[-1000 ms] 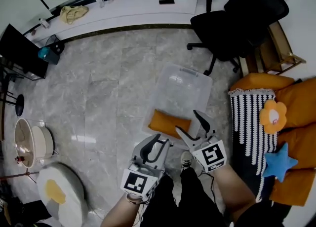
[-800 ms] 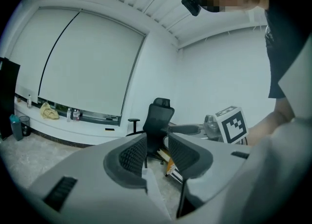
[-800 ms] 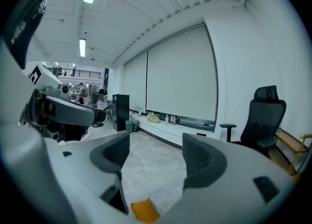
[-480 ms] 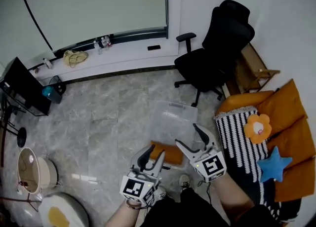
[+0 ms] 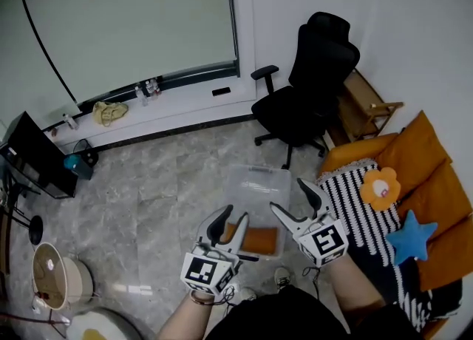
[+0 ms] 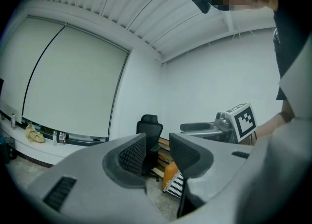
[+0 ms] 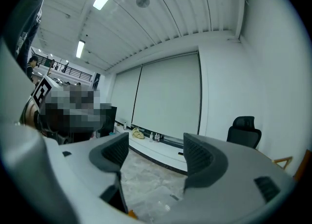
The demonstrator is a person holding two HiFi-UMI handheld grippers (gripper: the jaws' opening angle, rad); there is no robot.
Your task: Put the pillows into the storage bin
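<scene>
Storage bin (image 5: 255, 171): clear plastic, lidless, standing on the grey marble floor (image 5: 148, 191) just below the middle of the head view; clock directions here are taken from the bin. Orange pillow (image 5: 259, 239): lying flat at the bin's 6 o'clock end and, as far as the clear walls let one judge, resting inside it. Left hand-held gripper (image 5: 233, 220): hovering at 7 o'clock and pointing out across the room. Its jaws have just been opening and are now standing partly apart, with nothing between the pads. Right hand-held gripper (image 5: 290, 196): hovering at 4 o'clock, just beside the left one. Its tips are overlapping the bin's right rim in the head view, and its jaws are gaping wide with nothing between them. Sofa (image 5: 425, 172): orange, sitting at 3 o'clock against the wall. It is carrying a black-and-white striped throw (image 5: 362, 209), a flower pillow (image 5: 380, 188) in orange with a pale centre, and a blue star pillow (image 5: 410, 236). All three are lying well apart from the bin. Office chair (image 5: 310, 87): black, standing at 1 o'clock between the sofa and the window. Window sill (image 5: 185, 94): running along the wall at 11 o'clock and bearing small bottles (image 5: 148, 87) and a crumpled yellow cloth (image 5: 109, 112). Black screen (image 5: 29, 157): leaning at 9 o'clock near the left wall. Round white tub (image 5: 52, 276): sitting at 8 o'clock at the edge of the head view.
</scene>
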